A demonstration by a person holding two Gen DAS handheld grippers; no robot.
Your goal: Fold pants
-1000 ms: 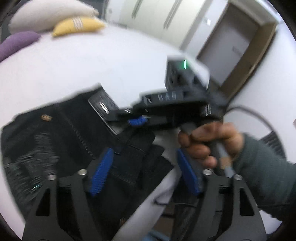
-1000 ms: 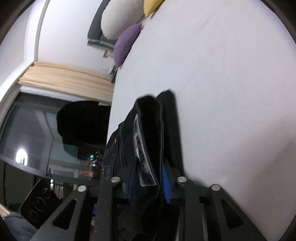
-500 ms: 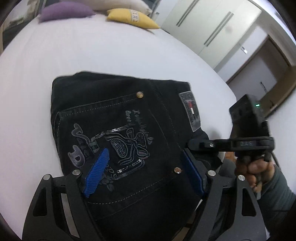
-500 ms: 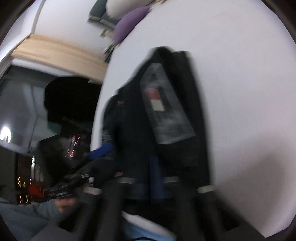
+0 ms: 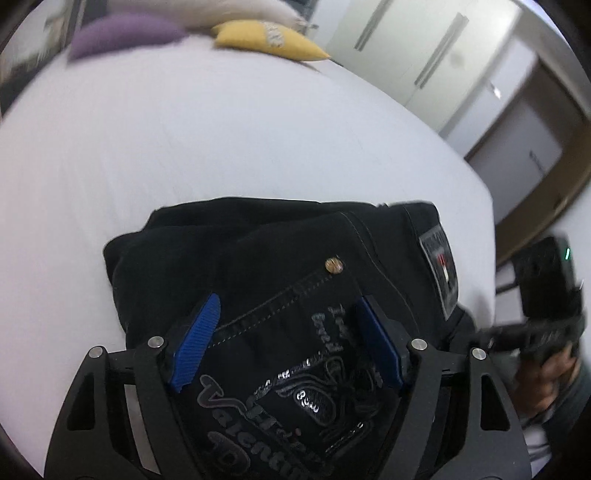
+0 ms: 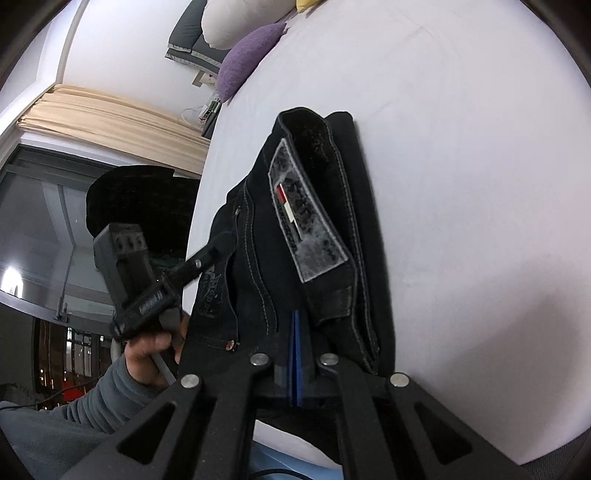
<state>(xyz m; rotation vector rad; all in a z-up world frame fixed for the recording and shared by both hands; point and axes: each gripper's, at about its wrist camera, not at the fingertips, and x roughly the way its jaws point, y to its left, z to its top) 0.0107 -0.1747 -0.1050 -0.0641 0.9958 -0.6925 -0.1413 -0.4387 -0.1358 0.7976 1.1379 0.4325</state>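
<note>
The black jeans (image 5: 280, 258) lie folded into a compact stack near the front edge of the white bed (image 5: 221, 129), back pocket with silver lettering on top. My left gripper (image 5: 288, 332) is open, its blue pads spread over the pocket. My right gripper (image 6: 295, 354) is shut, blue pads pressed together with no cloth between them, at the waistband end of the jeans (image 6: 325, 229) beside the grey label (image 6: 306, 225). The left gripper also shows in the right wrist view (image 6: 207, 258), resting on the stack. The right gripper body shows at the right edge of the left wrist view (image 5: 546, 295).
A purple pillow (image 5: 122, 37), a yellow pillow (image 5: 266, 40) and a white pillow (image 6: 236, 22) lie at the head of the bed. White wardrobe doors (image 5: 424, 55) and a doorway (image 5: 535, 155) stand beyond. A dark window (image 6: 37, 240) and beige curtain (image 6: 110, 114) are on the left.
My left gripper moved forward and lower over the folded jeans. My right gripper let go of the waistband; its pads are now shut on nothing.
</note>
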